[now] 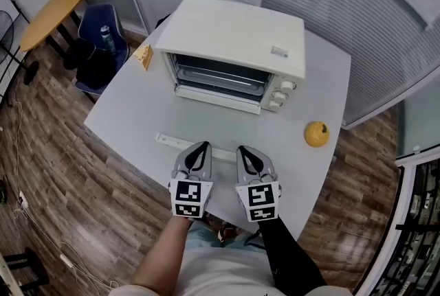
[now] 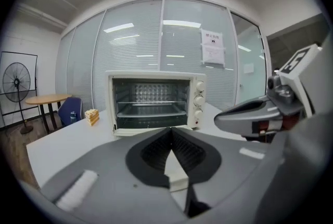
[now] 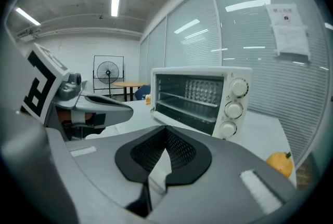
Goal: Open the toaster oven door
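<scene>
The white toaster oven (image 1: 234,37) stands at the back of the grey table (image 1: 130,112). Its front is open, and the racks inside show in the left gripper view (image 2: 156,101) and the right gripper view (image 3: 200,95). A long white bar (image 1: 172,141), seemingly the lowered door's handle edge, lies flat in front of it. My left gripper (image 1: 199,147) and right gripper (image 1: 245,150) sit side by side at that bar, pointing at the oven. The jaws of both (image 2: 170,132) (image 3: 165,132) are shut tip to tip, and a white surface shows below each gap.
A yellow-orange fruit (image 1: 317,133) (image 3: 281,163) lies right of the oven. A small tan block (image 1: 144,54) (image 2: 92,115) sits at the table's left edge. Beyond the table are a blue chair (image 1: 103,47), a round yellow table (image 1: 55,13) and a floor fan (image 2: 15,80). Glass walls stand behind the oven.
</scene>
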Action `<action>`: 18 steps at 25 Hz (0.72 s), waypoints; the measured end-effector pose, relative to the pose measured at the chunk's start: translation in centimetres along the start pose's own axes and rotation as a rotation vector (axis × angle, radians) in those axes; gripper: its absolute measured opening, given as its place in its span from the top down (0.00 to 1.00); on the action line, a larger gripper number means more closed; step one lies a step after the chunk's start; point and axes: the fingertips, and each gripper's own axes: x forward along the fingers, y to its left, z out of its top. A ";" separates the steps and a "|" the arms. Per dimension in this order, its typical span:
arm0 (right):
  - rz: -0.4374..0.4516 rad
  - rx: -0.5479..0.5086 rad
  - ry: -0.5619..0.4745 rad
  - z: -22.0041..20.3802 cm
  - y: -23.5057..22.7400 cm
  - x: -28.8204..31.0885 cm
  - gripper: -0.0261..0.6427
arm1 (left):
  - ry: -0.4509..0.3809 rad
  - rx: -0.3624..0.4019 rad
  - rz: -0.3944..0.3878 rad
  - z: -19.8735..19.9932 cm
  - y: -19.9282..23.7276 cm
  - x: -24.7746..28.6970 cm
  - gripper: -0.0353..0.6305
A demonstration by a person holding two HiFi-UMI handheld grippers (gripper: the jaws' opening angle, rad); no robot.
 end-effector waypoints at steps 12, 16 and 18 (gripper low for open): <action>-0.072 -0.067 -0.278 12.3 -4.9 -6.9 0.96 | -0.185 0.121 0.063 12.5 -0.9 -4.7 0.86; -0.092 -0.093 -0.342 15.5 -5.2 -8.2 0.96 | -0.297 0.186 0.059 17.1 -1.1 -6.7 0.86; -0.107 -0.106 -0.369 16.9 -5.1 -8.6 0.96 | -0.347 0.186 0.045 18.9 -0.9 -7.5 0.86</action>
